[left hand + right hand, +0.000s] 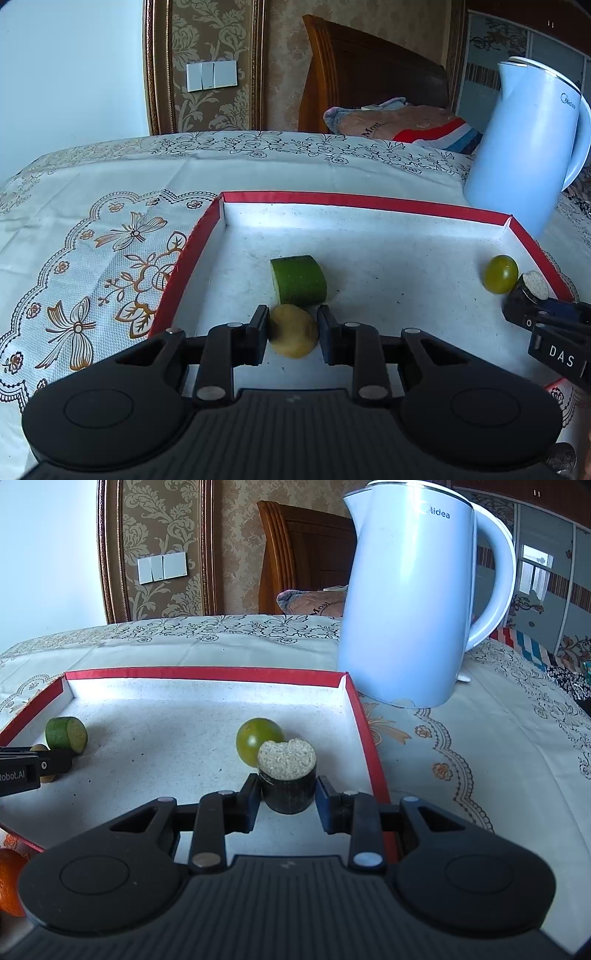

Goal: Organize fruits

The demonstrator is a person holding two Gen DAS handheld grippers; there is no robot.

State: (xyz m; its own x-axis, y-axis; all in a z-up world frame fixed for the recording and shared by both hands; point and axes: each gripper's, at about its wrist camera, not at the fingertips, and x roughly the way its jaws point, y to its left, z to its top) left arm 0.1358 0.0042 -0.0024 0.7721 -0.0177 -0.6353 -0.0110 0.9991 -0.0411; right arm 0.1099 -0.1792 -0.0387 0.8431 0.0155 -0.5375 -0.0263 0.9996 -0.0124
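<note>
**Both grippers clamped on produce inside the red-edged box**

The left gripper (292, 334) is closed on a small yellow-brown fruit (293, 336), its pads pressing either side, low over the white floor of the red-edged box (369, 202). Just beyond it lies a green cut chunk (298, 280), apparently touching the fruit. The right gripper (285, 799) is clamped on a dark cylinder piece (288, 781) with a pale, spongy cut top, held upright near the box's right wall.

Only the right wrist view shows an orange (10, 882) outside the box at the lower left edge, and the kettle (413, 602) in full with its brand name. Only the left wrist view shows the small fruit's whole shape (from the other side it is mostly hidden behind the left gripper's fingers).

Counted inside the box: one yellow-brown fruit, one green chunk, one round green tomato (258, 740), one dark cylinder. One kettle stands on the patterned tablecloth (92, 229).
</note>
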